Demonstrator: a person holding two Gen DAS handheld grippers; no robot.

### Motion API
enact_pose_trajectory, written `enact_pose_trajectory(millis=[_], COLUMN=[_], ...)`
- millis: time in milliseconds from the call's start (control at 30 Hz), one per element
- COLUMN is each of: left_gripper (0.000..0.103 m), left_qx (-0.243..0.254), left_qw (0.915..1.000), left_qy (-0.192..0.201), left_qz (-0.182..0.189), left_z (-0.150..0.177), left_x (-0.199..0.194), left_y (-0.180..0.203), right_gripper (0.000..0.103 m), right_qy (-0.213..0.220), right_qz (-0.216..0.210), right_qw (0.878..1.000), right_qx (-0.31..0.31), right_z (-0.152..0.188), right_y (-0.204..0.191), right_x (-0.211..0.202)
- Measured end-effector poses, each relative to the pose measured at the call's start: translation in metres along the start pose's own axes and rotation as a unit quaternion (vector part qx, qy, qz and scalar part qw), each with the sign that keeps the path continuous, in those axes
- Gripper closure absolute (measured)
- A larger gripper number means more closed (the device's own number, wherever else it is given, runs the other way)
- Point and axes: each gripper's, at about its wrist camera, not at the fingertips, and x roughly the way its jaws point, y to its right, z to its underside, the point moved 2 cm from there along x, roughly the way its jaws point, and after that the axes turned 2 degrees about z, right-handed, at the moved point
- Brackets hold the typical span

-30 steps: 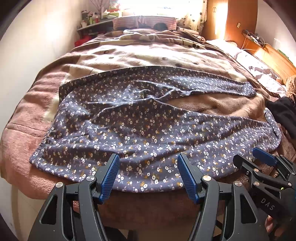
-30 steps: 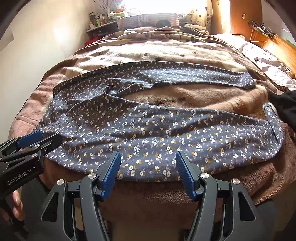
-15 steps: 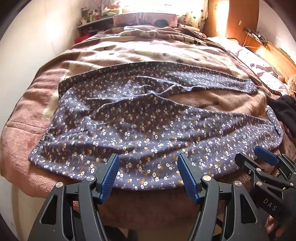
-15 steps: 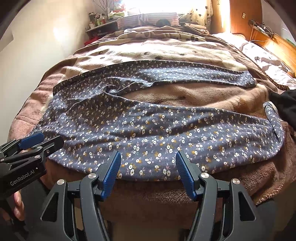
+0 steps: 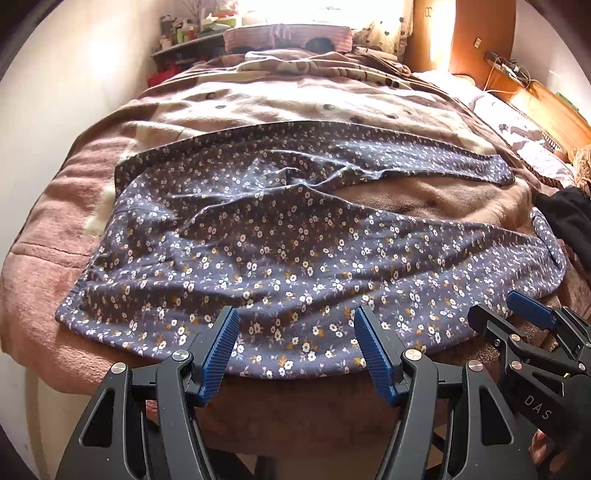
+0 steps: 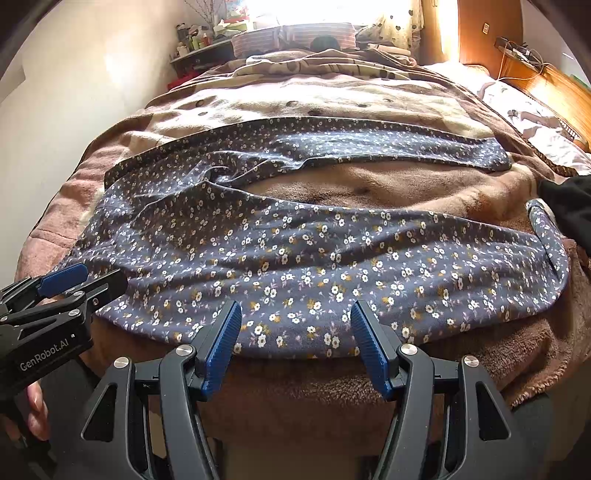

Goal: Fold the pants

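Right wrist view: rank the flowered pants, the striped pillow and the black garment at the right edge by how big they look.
1. Flowered pants, by far the largest.
2. Striped pillow, though it lies far off, so unsure.
3. Black garment, cut off by the edge, so unsure too.

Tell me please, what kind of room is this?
Most likely a home bedroom. A bed with a brown blanket fills the view, floral pants are spread on it, and a cluttered shelf stands by a bright window at the far end.

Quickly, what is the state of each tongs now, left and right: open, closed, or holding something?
Left tongs: open, holding nothing, above the near edge of the floral pants.
Right tongs: open, holding nothing, above the same edge.
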Motion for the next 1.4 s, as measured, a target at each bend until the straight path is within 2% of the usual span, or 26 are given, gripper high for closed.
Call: enact_pose_trajectory(millis=[500,900,1100,1233,1400], left_gripper=[0.040,0.040,0.040,0.040,0.040], left_qx=[0.017,0.022,0.012,-0.011,-0.026], left_qw=[0.9997,0.9994,0.9998,0.9998,0.9996], left_qy=[0.007,0.000,-0.009,-0.011,-0.002], left_qz=[-0.018,-0.028,-0.012,0.010,0.009], left_z=[-0.007,-0.014,-0.019,-0.033,-0.058], left_x=[0.005,0.029,0.037,0.042,0.048], left_y=[0.000,-0.011,-0.018,-0.033,-0.062], right_gripper=[0.041,0.041,0.041,0.041,0.041], right_qy=[-0.001,0.010,0.006,0.013,0.029], right_qz=[0.003,-0.002,0.000,-0.007,-0.025], right_qw=[1.000,1.000,1.000,0.999,0.998], right_qx=[-0.003,-0.009,-0.022,-0.038,-0.056], right_z=[-0.001,-0.013,-0.017,-0.033,-0.069], right_y=[-0.001,-0.004,-0.011,-0.016,-0.023], right_x=[0.005,0.023,0.031,0.036,0.047])
